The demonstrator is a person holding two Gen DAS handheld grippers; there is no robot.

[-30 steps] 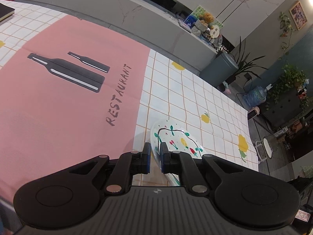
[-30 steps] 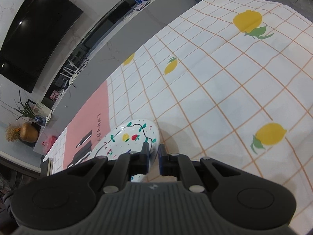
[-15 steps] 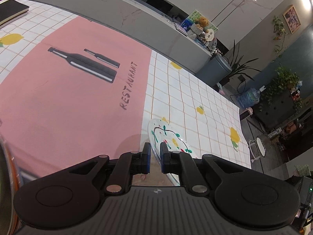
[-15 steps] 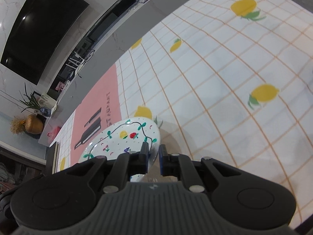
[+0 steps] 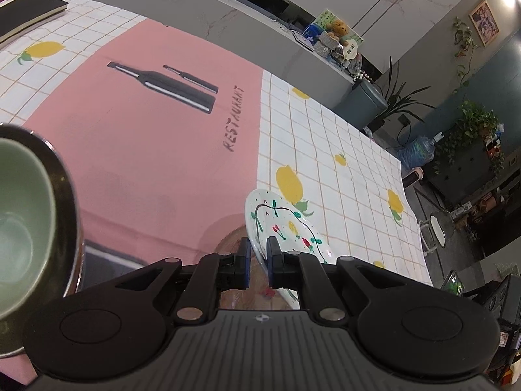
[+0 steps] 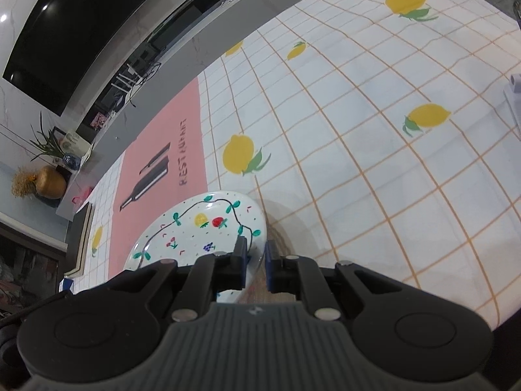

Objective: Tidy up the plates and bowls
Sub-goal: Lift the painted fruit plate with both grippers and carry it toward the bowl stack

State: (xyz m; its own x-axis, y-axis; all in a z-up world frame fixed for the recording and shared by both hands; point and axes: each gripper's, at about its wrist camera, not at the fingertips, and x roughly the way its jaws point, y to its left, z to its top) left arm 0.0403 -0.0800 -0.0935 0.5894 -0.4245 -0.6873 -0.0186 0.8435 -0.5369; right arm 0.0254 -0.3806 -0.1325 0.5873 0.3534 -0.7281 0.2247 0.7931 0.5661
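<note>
Two-handed carry of a round white ceramic plate painted with fruit and a green vine (image 6: 202,228). The left gripper (image 5: 259,260) is clamped on one edge of the plate's rim, the right gripper (image 6: 255,262) on another edge — each pair of blue-padded fingers pinches the rim between them. The plate is held clear above the lemon-print checked tablecloth (image 6: 374,137), just beside the pink "RESTAURANT" placemat with bottle silhouettes (image 5: 146,130), and appears tilted in both wrist views. Step in hand, as judged: transport toward a stacking place. The likely target is the pale green ceramic bowl nested in a dark metal-rimmed dish (image 5: 22,215), on the far side of the placemat from the plate in the left wrist view. The next move calls for both grippers travelling together and keeping the plate level — uneven motion could twist the rim out of a grip. A black notebook (image 5: 29,13) lies beyond the placemat, well apart; nothing visible blocks the path.
</note>
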